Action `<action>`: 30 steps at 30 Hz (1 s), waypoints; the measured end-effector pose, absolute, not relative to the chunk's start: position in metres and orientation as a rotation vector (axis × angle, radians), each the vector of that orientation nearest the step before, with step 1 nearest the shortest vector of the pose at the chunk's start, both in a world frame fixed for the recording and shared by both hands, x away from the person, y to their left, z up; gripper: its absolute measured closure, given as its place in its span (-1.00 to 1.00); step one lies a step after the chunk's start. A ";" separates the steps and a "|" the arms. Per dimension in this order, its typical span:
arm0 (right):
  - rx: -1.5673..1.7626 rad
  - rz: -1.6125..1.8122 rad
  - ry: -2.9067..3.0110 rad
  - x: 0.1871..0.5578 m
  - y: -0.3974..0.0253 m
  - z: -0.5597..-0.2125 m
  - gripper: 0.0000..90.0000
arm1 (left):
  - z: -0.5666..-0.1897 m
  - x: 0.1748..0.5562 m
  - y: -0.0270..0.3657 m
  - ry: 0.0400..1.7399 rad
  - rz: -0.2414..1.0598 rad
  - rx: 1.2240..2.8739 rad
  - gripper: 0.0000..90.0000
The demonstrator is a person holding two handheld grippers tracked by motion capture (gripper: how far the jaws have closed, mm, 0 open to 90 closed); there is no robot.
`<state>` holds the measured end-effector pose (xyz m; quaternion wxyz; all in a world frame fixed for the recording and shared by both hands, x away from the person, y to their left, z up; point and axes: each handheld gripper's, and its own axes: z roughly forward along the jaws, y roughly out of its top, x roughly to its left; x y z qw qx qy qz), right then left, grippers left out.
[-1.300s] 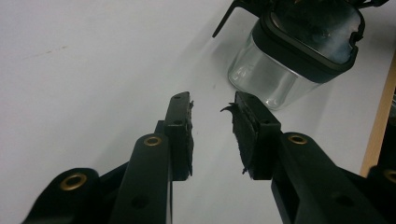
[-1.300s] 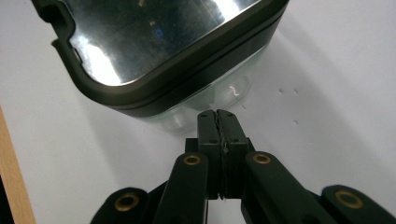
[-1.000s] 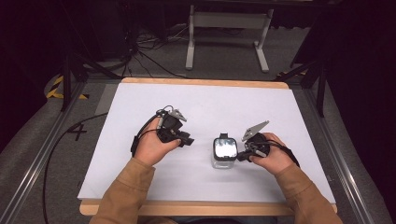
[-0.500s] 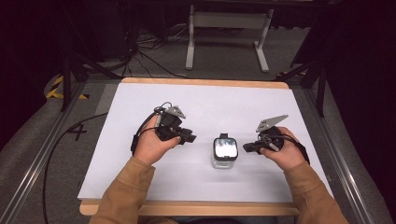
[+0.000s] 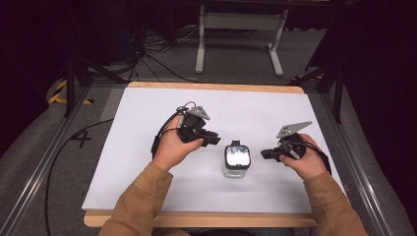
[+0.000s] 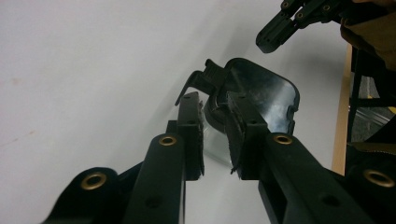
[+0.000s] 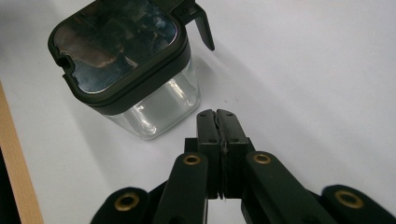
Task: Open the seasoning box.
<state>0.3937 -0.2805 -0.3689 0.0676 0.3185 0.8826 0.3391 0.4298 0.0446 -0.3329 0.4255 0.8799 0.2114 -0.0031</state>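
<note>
Currently under inspection:
Jar: a clear square jar [image 5: 236,162] with a dark lid is standing upright near the middle of the white table [image 5: 147,123], between both hands.
Left gripper [image 5: 212,139]: sitting just left of the jar, jaws slightly parted, holding nothing; likely lining up on the lid's tab [image 6: 205,77].
Right gripper [image 5: 265,153]: waiting near the jar's right side, jaws pressed together, empty.
Room: bare tabletop is lying on every side; edges are well apart.
</note>
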 end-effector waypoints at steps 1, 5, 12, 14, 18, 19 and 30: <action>0.960 1.022 2.659 0.394 -0.280 -0.369 1.00 | -0.333 0.430 0.045 0.529 -0.008 2.200 0.79; 0.966 1.019 2.656 0.392 -0.283 -0.370 1.00 | -0.330 0.437 0.031 0.487 -0.024 2.186 0.84; 0.976 1.032 2.650 0.391 -0.287 -0.370 1.00 | -0.327 0.446 0.004 0.435 0.007 2.238 0.86; 0.972 1.035 2.646 0.391 -0.288 -0.370 1.00 | -0.328 0.449 -0.002 0.418 0.012 2.253 0.86; 0.979 1.041 2.648 0.392 -0.289 -0.371 0.99 | -0.332 0.455 -0.009 0.415 0.011 2.271 0.91; 0.977 1.041 2.650 0.392 -0.288 -0.371 0.97 | -0.334 0.457 -0.011 0.415 0.006 2.271 0.93; 0.975 1.036 2.657 0.393 -0.287 -0.375 0.95 | -0.348 0.466 -0.022 0.422 -0.050 2.327 0.94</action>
